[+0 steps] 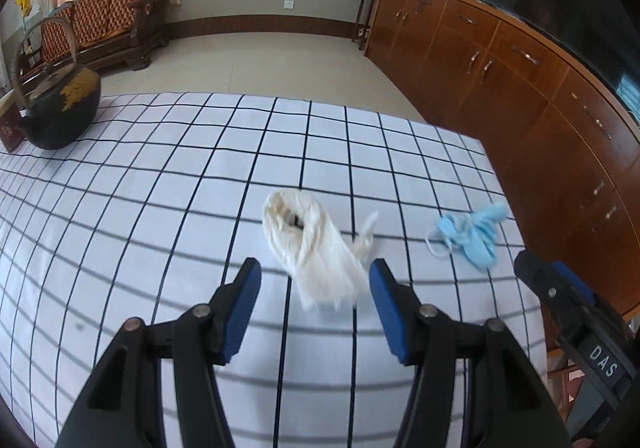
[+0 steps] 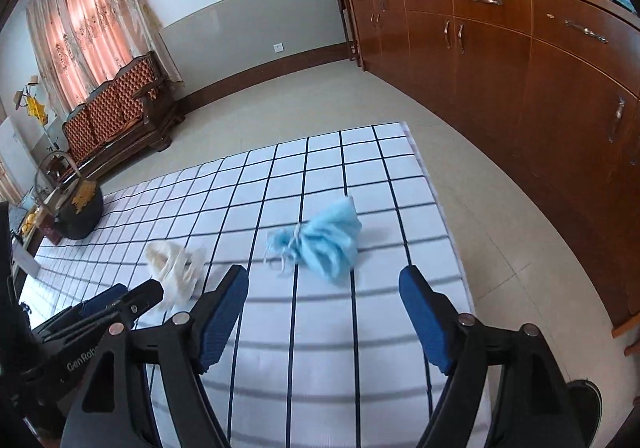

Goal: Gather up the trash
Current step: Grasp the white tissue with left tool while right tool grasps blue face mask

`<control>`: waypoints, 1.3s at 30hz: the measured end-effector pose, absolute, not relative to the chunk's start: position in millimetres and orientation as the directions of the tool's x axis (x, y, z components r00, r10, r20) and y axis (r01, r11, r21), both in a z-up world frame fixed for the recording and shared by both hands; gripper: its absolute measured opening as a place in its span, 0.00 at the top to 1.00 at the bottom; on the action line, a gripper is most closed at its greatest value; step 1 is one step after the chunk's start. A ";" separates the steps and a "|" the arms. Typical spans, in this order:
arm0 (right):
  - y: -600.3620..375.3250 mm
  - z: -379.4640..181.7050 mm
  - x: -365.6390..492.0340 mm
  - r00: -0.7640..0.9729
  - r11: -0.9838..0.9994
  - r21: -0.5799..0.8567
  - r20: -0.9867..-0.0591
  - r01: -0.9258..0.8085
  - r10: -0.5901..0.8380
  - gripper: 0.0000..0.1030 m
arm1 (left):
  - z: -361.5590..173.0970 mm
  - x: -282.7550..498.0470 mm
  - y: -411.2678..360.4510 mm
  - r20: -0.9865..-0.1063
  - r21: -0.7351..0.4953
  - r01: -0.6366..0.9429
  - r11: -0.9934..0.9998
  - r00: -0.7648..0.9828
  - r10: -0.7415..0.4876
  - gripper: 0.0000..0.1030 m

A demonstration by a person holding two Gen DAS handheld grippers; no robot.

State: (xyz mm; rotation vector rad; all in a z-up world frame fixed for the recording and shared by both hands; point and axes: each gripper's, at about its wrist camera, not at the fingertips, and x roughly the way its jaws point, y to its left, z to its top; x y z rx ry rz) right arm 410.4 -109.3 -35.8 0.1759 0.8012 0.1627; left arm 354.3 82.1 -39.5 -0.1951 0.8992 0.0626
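A long wooden cabinet point(image 1: 500, 59) with metal handles runs along the wall beyond the table's right edge, and a wooden bench with orange patterned cushions point(image 1: 108, 15) stands under the pink curtains point(image 2: 80, 27) at the far side of the room. The table, covered in a white cloth with a dark grid point(image 1: 160, 187), fills the lower part of both views. A black kettle with a gold leaf design point(image 1: 60, 107) and an arched handle sits at the table's far left corner.

The left gripper point(image 1: 314, 274) hangs over the near middle of the table with its blue-padded jaws spread wide and nothing between them gripped; a crumpled white plastic bag point(image 1: 316, 244) lies on the cloth just ahead of it, its near end reaching into the gap between the jaws, though whether it touches either pad cannot be told. The right gripper point(image 2: 324, 278) is likewise wide open and holds nothing. It sits near the table's right edge, with a crumpled blue face mask point(image 2: 324, 240) lying on the cloth just beyond its tips, white ear loops trailing to the mask's left. The bag and the mask lie near each other, apart, the mask closer to the right edge
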 end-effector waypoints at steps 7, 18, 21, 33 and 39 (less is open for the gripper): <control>-96.8 -58.4 450.1 0.647 0.981 0.185 -0.740 -0.064 0.182 0.22 | -60.7 374.4 89.1 -0.810 -0.150 -0.169 0.974 0.586 -0.023 0.44; -92.0 -80.1 467.1 0.611 0.980 0.186 -0.768 -0.076 0.193 0.58 | -67.8 367.3 88.9 -0.795 -0.149 -0.143 0.978 0.605 -0.032 0.68; -88.6 -80.4 466.8 0.613 0.982 0.161 -0.768 -0.096 0.186 0.75 | -67.4 363.1 91.9 -0.789 -0.157 -0.145 0.977 0.614 -0.036 0.76; -104.1 -48.9 414.4 0.646 0.967 0.222 -0.721 -0.127 0.250 0.83 | -41.7 329.1 85.2 -0.760 -0.161 -0.106 0.981 0.648 -0.055 0.82; -114.4 -35.7 359.9 0.652 0.966 0.221 -0.715 -0.134 0.254 0.83 | -27.7 289.1 74.9 -0.742 -0.150 -0.071 0.986 0.668 -0.065 0.82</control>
